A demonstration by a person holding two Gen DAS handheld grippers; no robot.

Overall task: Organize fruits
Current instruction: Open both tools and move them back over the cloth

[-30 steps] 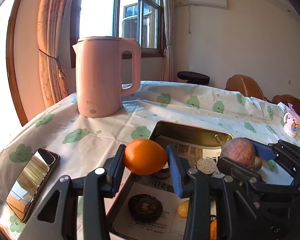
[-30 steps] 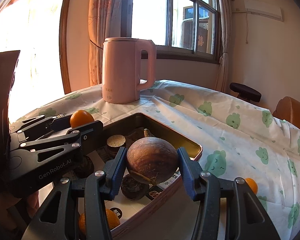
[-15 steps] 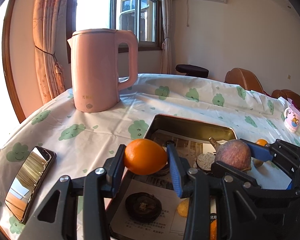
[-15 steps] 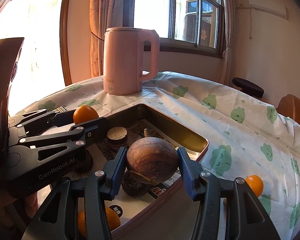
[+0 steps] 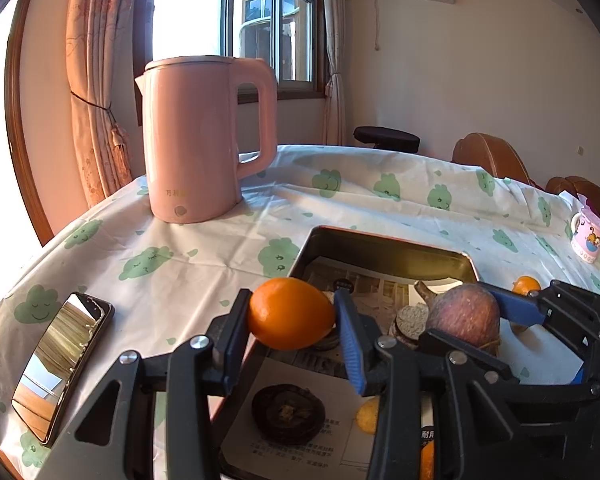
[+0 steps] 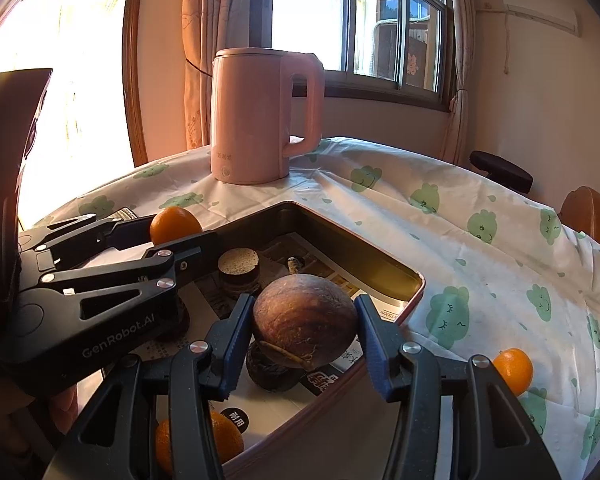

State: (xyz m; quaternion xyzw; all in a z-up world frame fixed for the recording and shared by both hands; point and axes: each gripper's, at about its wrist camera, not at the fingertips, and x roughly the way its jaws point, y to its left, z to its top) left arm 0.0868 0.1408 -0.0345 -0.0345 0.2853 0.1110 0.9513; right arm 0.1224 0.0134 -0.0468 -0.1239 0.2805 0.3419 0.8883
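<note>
My left gripper [image 5: 291, 320] is shut on an orange [image 5: 290, 313], held above the near left rim of a metal tray [image 5: 384, 245]. My right gripper [image 6: 304, 326] is shut on a round brown fruit [image 6: 305, 320] over the same tray [image 6: 380, 258]. In the left wrist view the brown fruit [image 5: 464, 314] and the right gripper [image 5: 476, 320] sit to the right. The right wrist view shows the left gripper [image 6: 180, 236] with its orange [image 6: 175, 224] on the left. Dark round fruits [image 5: 288, 414] and a second orange [image 6: 220, 434] lie on paper in the tray.
A pink kettle [image 5: 204, 140] stands at the table's far side on the cloud-print cloth [image 5: 204, 256]. A phone [image 5: 60, 364] lies near the left edge. A loose orange [image 6: 514, 370] rests on the cloth right of the tray. A small mug [image 5: 590, 238] is far right.
Both cameras have tipped slightly, so the kettle sits lower in the views. Both grips are unchanged, and the fruits stay in the same place between the fingers.
</note>
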